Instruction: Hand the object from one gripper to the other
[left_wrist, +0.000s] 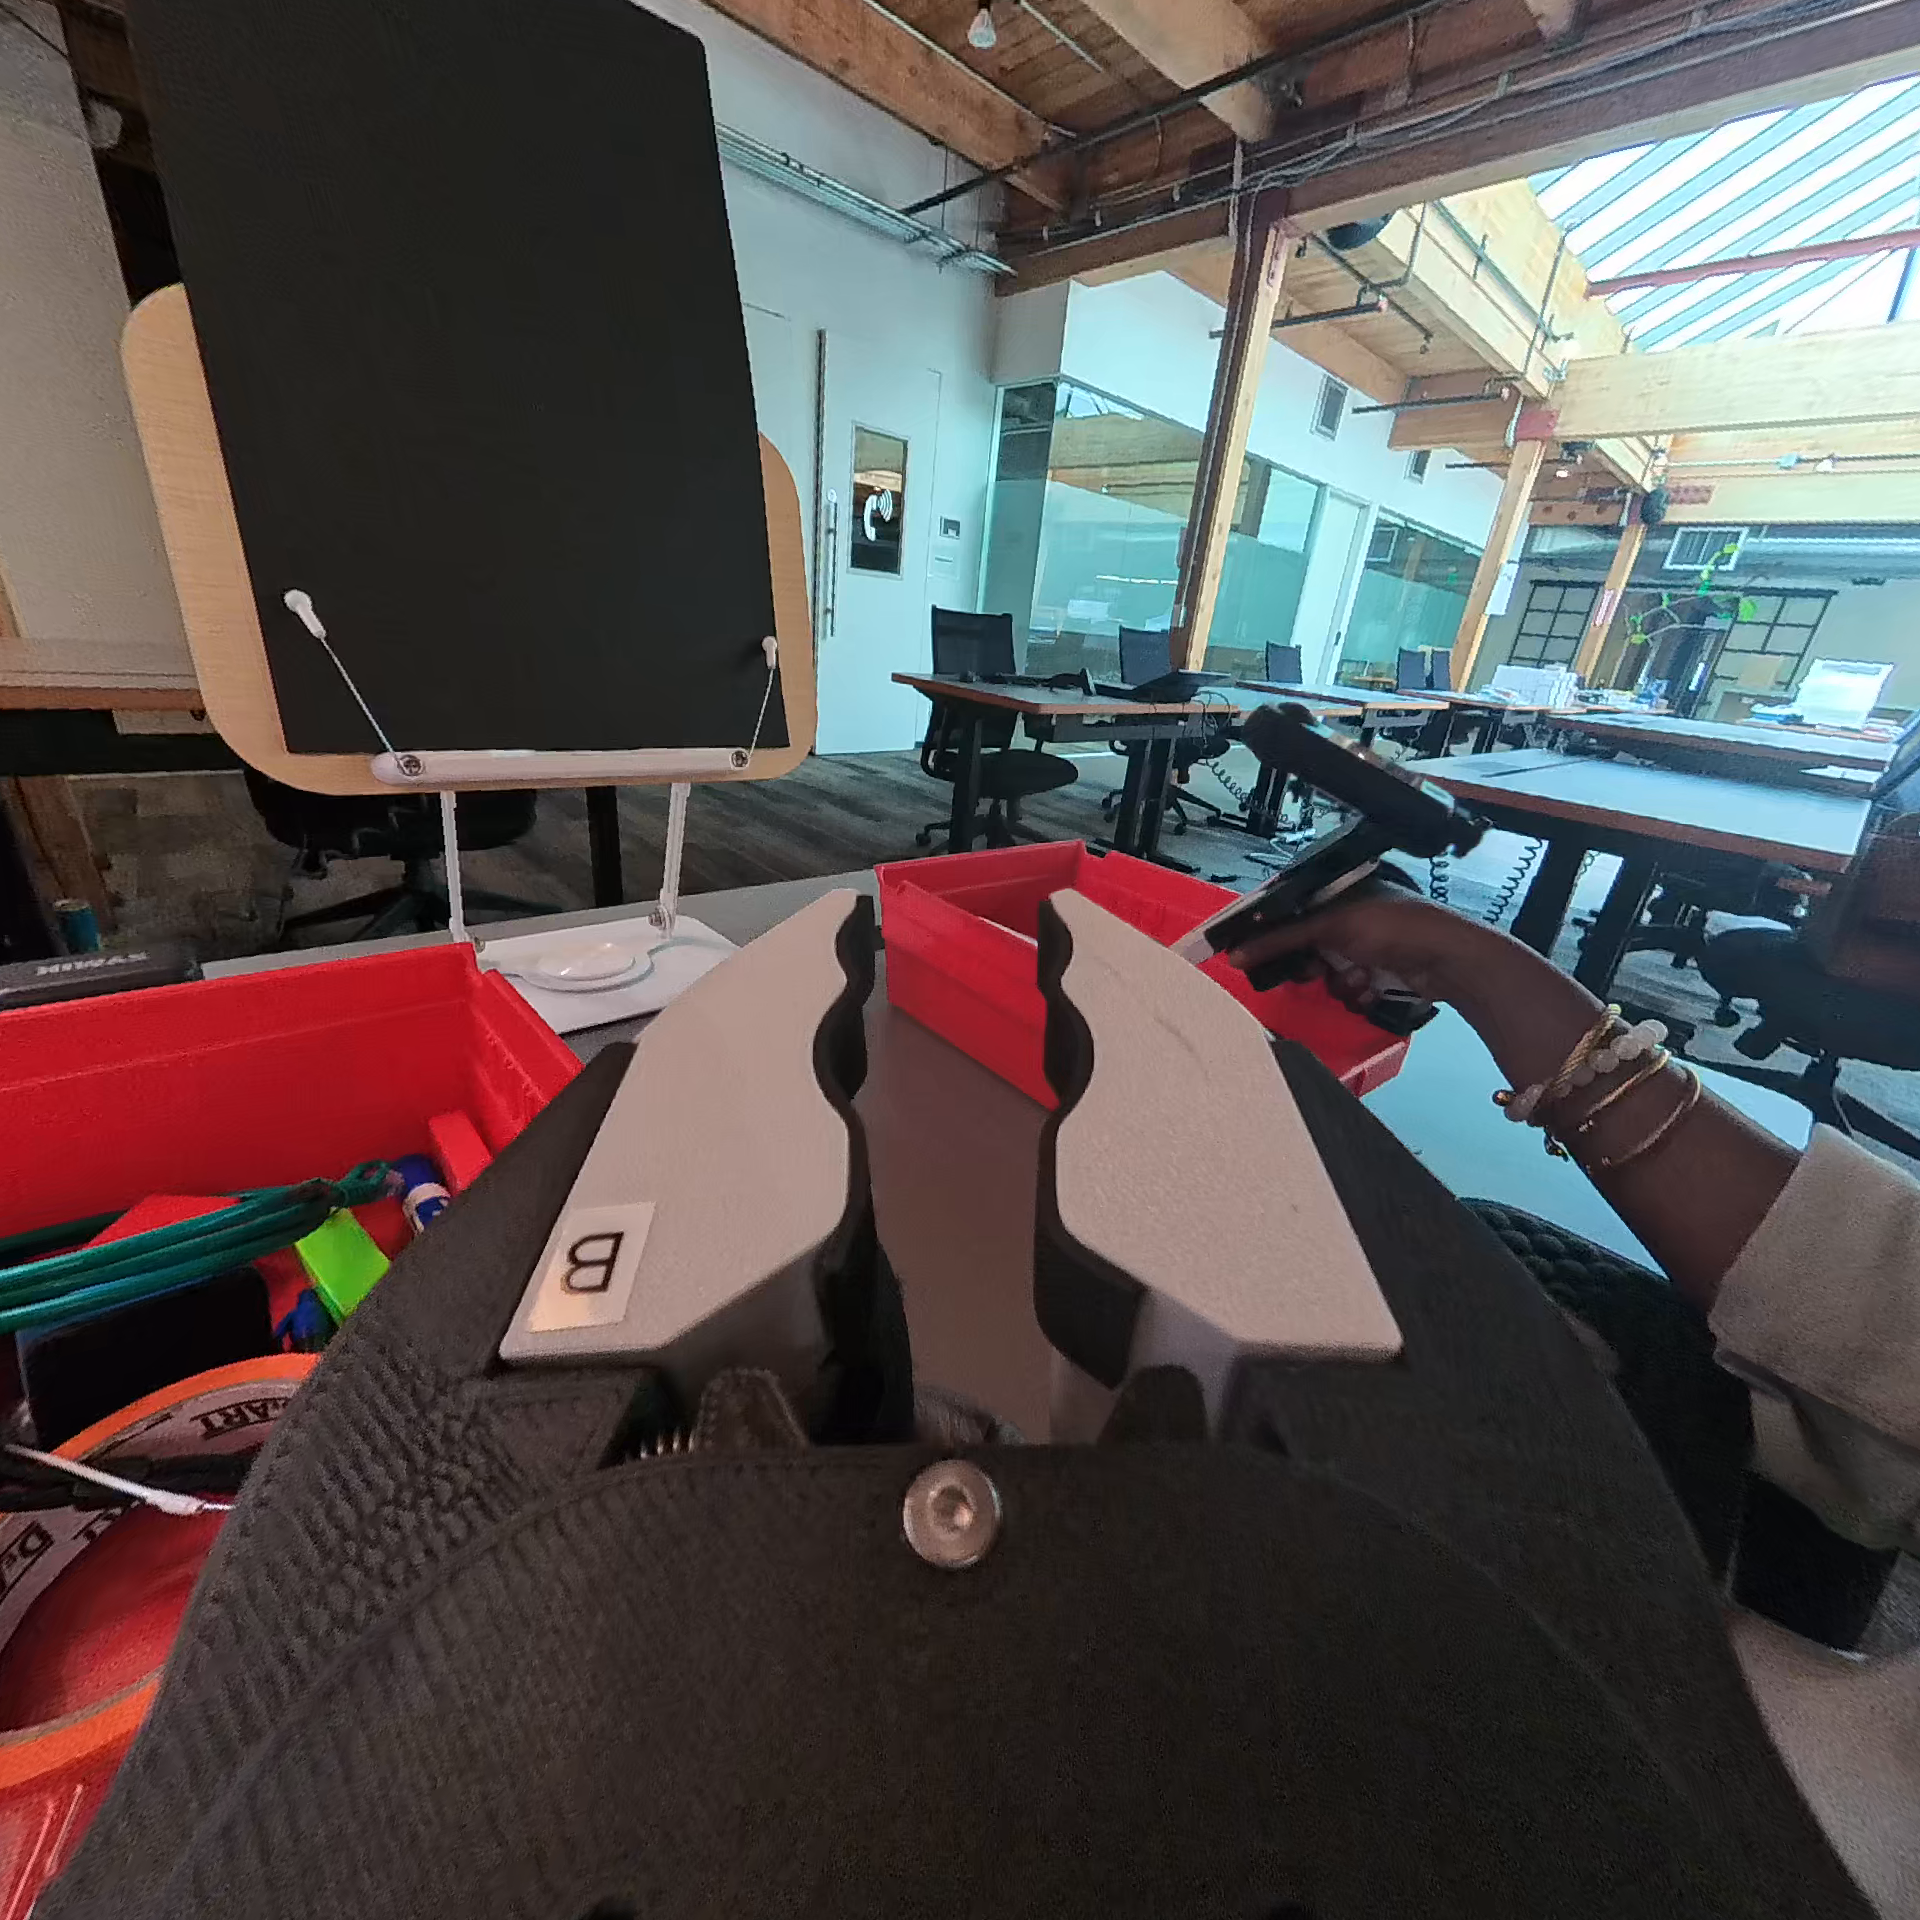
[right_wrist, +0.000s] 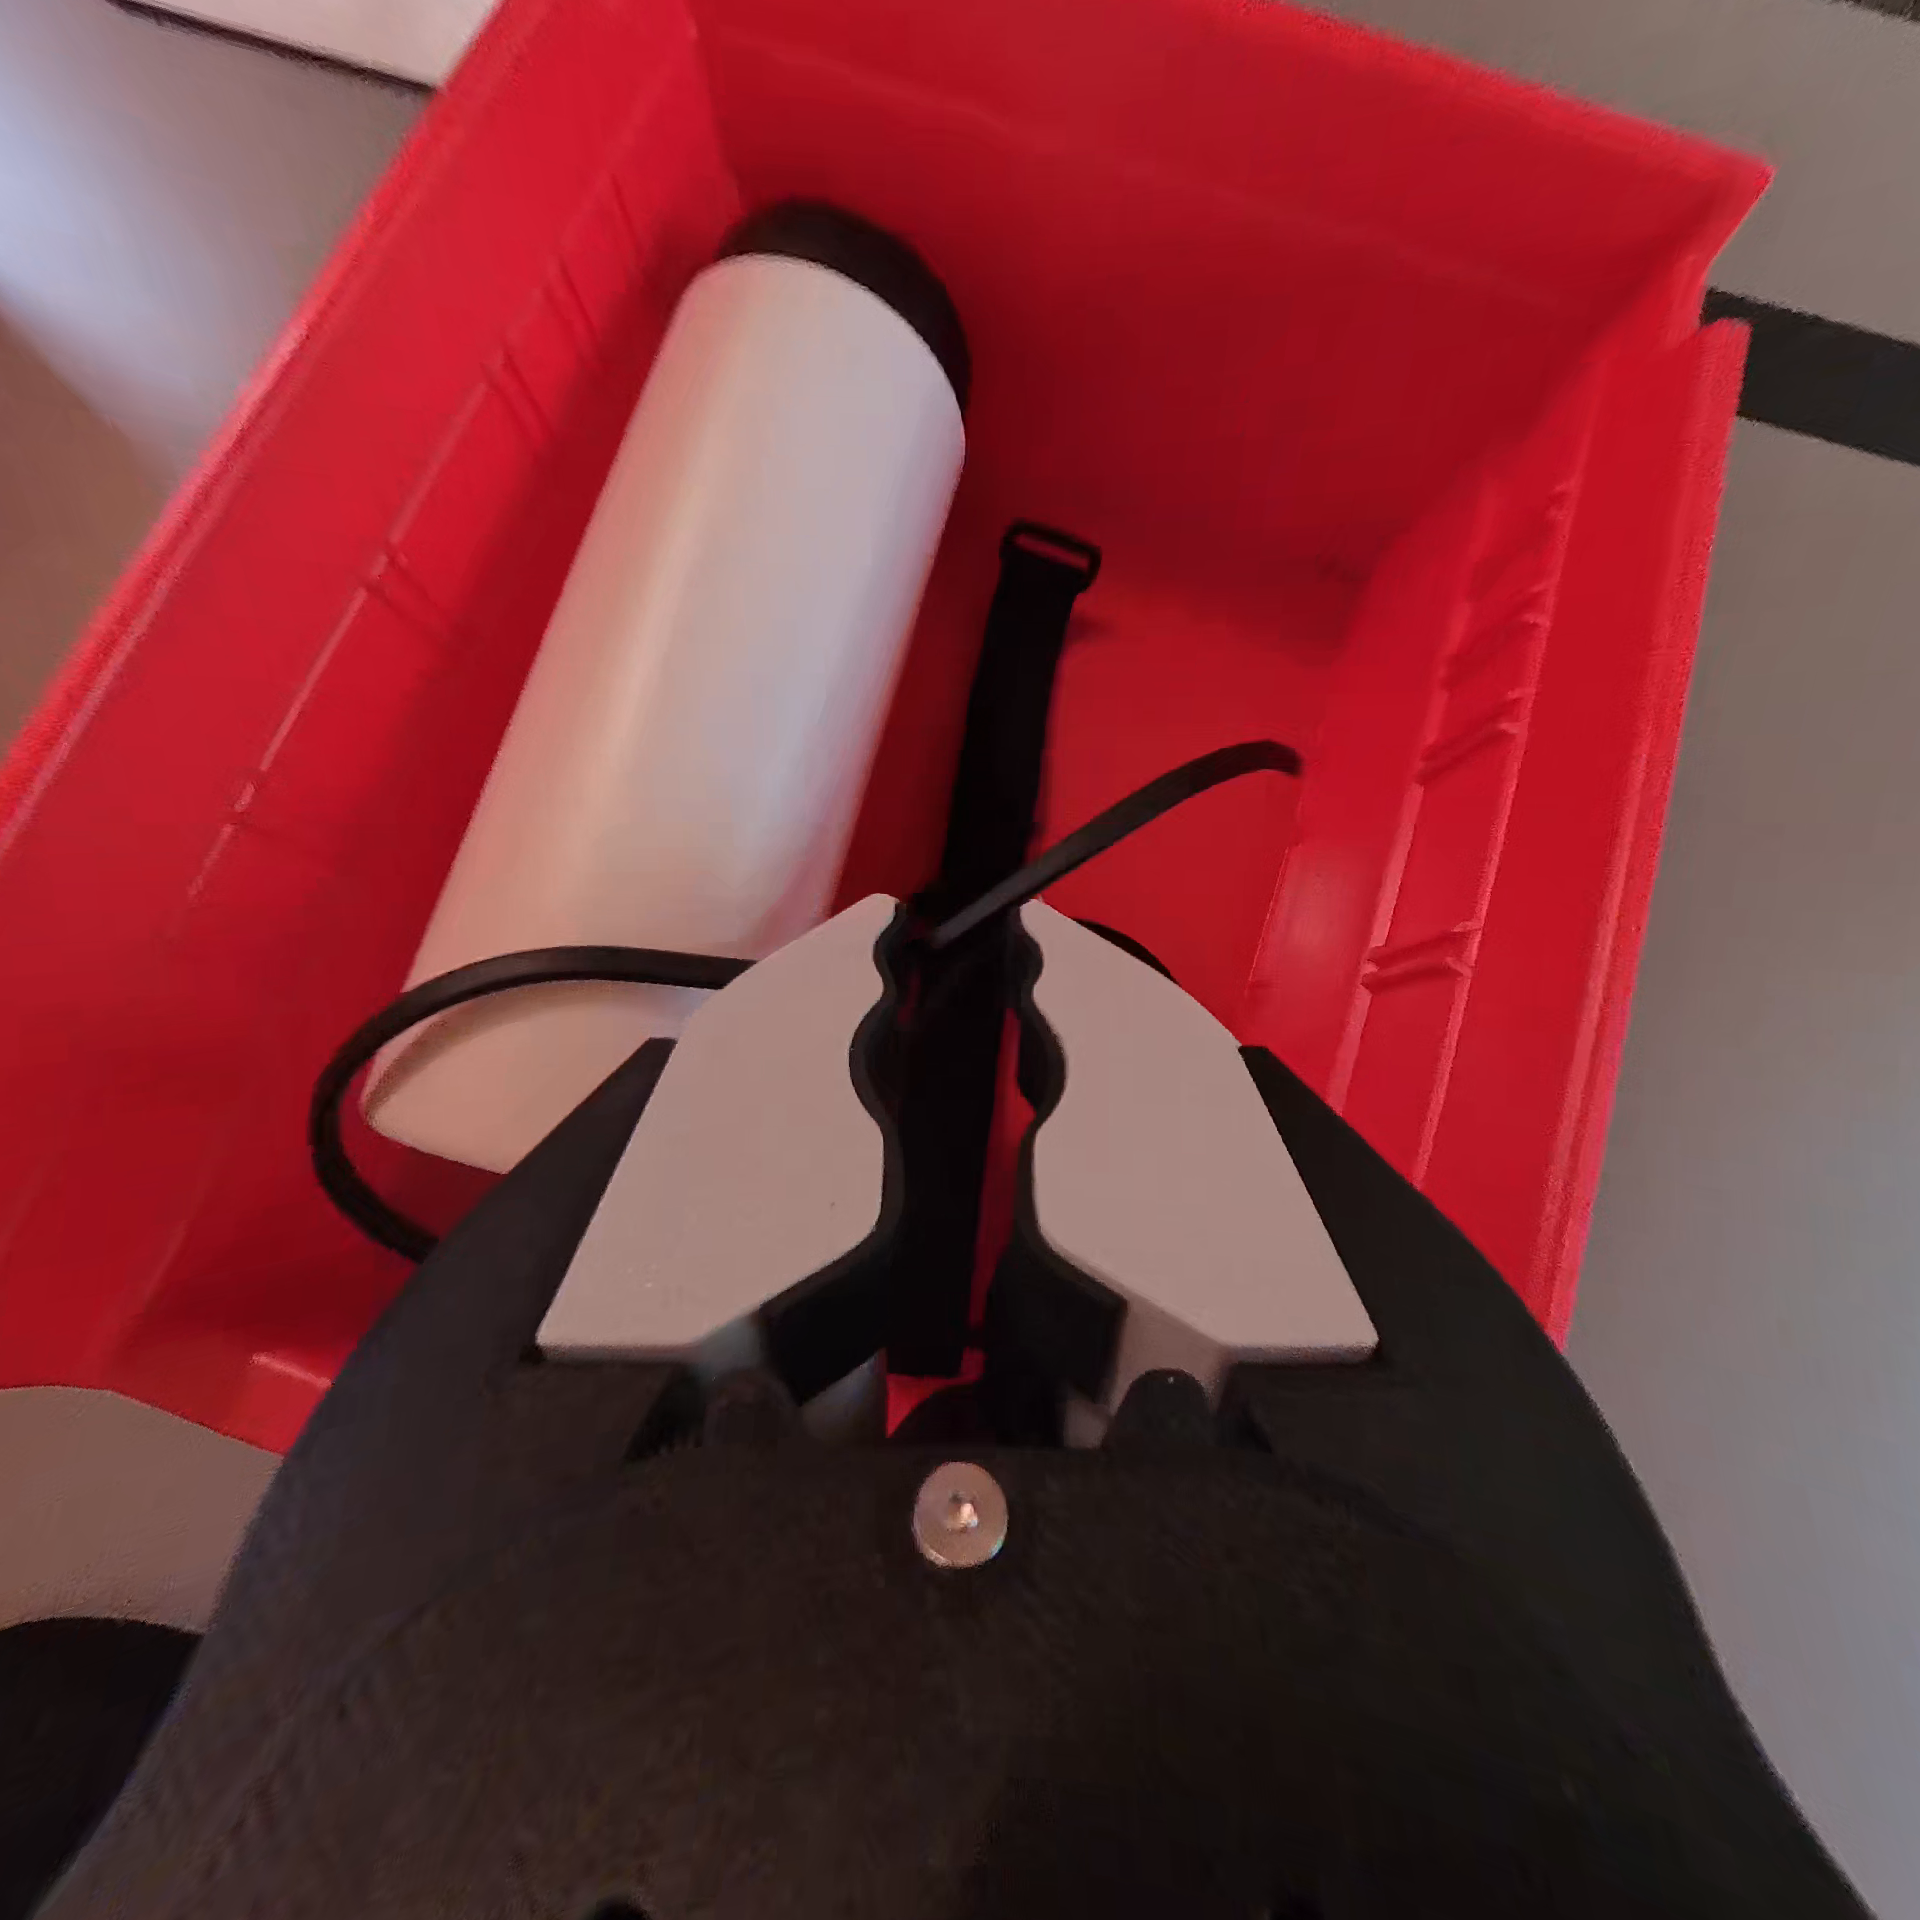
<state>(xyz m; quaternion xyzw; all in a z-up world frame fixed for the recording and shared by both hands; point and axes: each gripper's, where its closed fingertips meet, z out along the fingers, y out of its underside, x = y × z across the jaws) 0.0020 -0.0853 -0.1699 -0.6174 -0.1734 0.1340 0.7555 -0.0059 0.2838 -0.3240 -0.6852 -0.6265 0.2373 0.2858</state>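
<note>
The pick-up step was judged in hand: a black zip tie, over the red bin near its front edge, was pinched at the right gripper, while the left gripper was held agape, empty, so lifting toward it seemed called for next

Lower centre of the left wrist view: a white sticker with 1 black letter sits on the left gripper. Lower left, an orange tape roll carries print. Centre, a door sign bears a pictogram.
</note>
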